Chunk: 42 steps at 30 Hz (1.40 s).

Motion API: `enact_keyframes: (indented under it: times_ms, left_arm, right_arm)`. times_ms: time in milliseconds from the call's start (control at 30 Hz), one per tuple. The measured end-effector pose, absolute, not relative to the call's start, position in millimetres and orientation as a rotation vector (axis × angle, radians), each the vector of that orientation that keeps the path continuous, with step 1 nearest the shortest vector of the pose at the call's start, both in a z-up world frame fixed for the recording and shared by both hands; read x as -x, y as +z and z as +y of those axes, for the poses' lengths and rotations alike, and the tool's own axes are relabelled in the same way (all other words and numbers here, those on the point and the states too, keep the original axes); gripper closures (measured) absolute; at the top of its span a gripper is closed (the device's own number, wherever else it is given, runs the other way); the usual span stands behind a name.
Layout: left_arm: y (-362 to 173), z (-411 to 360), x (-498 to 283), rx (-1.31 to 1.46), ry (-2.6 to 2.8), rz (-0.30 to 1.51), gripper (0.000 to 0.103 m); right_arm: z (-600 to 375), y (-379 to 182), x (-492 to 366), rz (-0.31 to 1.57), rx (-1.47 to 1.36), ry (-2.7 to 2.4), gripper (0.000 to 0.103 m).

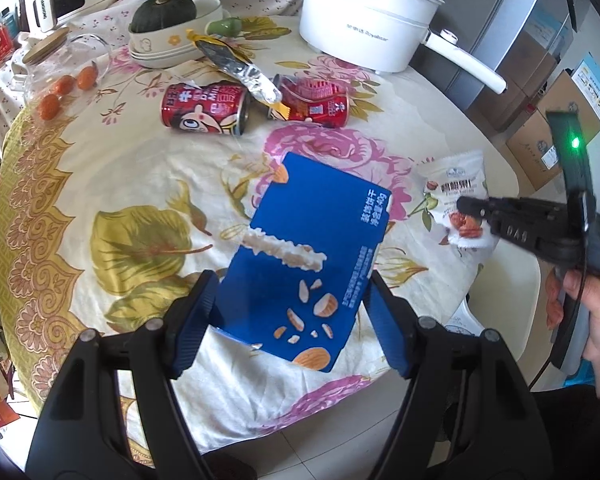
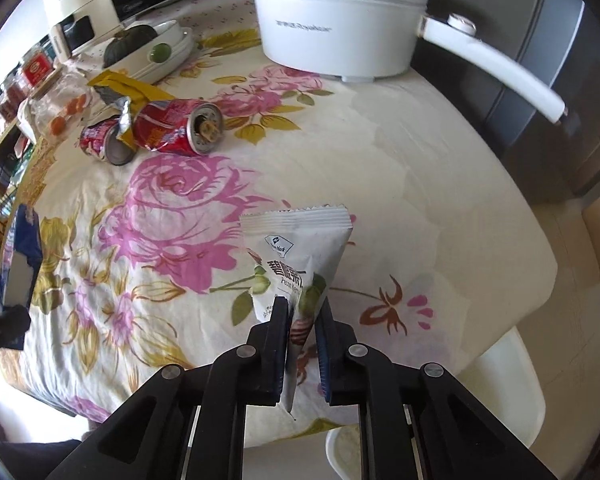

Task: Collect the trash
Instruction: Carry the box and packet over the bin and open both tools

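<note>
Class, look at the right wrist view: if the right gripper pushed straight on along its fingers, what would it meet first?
Probably the floral tablecloth: the right gripper, shut on the white snack packet, points steeply down at it; depth is uncertain.

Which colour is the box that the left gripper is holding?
The box is deep blue with white text and almond pictures, best seen in the left wrist view.

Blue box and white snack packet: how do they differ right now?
The blue box is a rigid flat carton; the white snack packet is a soft pouch, pinched narrow. The left gripper spans the box with jaws wide apart; the right gripper has nearly shut on the packet. Both are held above the floral tablecloth.
</note>
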<state>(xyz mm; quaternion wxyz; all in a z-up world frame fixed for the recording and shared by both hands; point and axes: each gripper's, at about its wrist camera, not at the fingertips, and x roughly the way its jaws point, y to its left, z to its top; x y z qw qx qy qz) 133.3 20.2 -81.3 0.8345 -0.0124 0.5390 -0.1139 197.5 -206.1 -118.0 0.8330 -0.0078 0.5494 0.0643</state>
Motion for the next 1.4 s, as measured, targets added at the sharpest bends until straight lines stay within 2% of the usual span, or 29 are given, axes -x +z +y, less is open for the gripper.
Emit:
enact_keyframes:
  times_ms: [500, 1100, 1400]
  left_arm:
    - [-83.3, -27.5, -134.4, -0.017, -0.305, 1.116, 0.029]
    - [-103.8, -180.6, -109.9, -0.185, -0.553, 1.117, 0.029]
    - [-122.5, -234.1, -91.6, -0.260, -0.669, 1.120, 0.029]
  right_arm:
    - [-256.9, -91.0, -179.1, 1.121, -0.045, 0.143, 0.095]
    - [-392.4, -99.6, -96.9, 1.204, -0.135, -0.066, 0.094]
    - [-426.5, -103.4, -77.6, 1.227, -0.161, -0.131, 0.094]
